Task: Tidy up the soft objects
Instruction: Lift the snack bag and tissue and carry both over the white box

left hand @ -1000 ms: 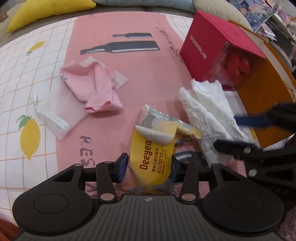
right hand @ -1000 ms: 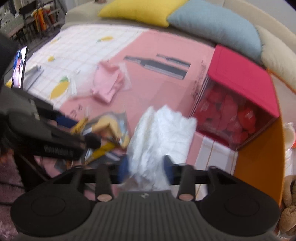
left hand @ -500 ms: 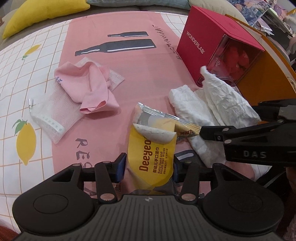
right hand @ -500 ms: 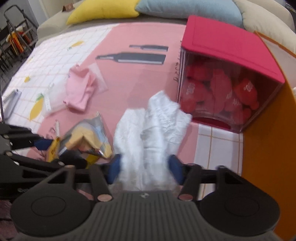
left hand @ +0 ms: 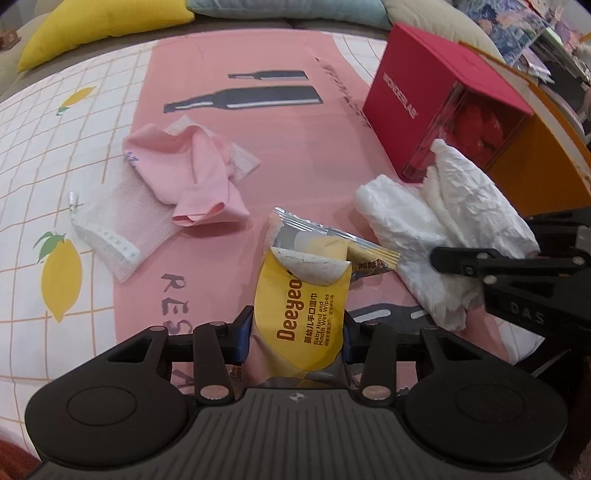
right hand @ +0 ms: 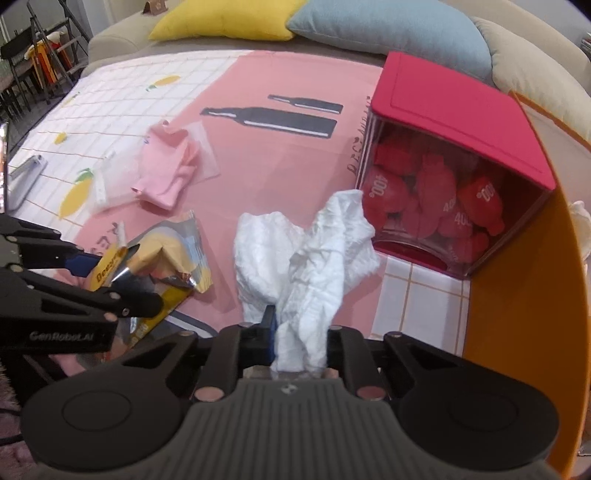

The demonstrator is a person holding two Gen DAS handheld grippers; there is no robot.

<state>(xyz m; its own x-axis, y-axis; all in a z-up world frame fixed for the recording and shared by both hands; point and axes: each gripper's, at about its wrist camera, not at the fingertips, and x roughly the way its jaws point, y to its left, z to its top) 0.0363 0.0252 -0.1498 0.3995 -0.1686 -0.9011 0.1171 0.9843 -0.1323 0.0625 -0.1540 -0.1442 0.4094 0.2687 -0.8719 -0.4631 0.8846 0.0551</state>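
A yellow wet-wipes pack [left hand: 306, 295] with its flap peeled back sits between the pads of my left gripper [left hand: 295, 328], whose jaws are closing and press on its sides. It rests on the pink cloth-covered surface. To its right lies a crumpled white wipe [right hand: 306, 258], one end pinched in my right gripper [right hand: 301, 332], whose jaws are closing on it. From the left wrist, the white wipe [left hand: 443, 221] spreads out from under the right gripper's fingers [left hand: 480, 266]. The right wrist view has the left gripper [right hand: 103, 273] at the left, on the pack [right hand: 173, 254].
A pink garment [left hand: 192, 173] lies on a clear plastic bag [left hand: 118, 236] at the far left. A red-lidded clear box [right hand: 454, 122] of red soft items stands at the right, beside an orange edge [right hand: 517, 295]. Yellow and blue pillows [right hand: 221, 18] line the back.
The right gripper's jaws have closed from wide apart to a pinch on the white wipe, bunching it up. The left gripper and the pack have stayed put.
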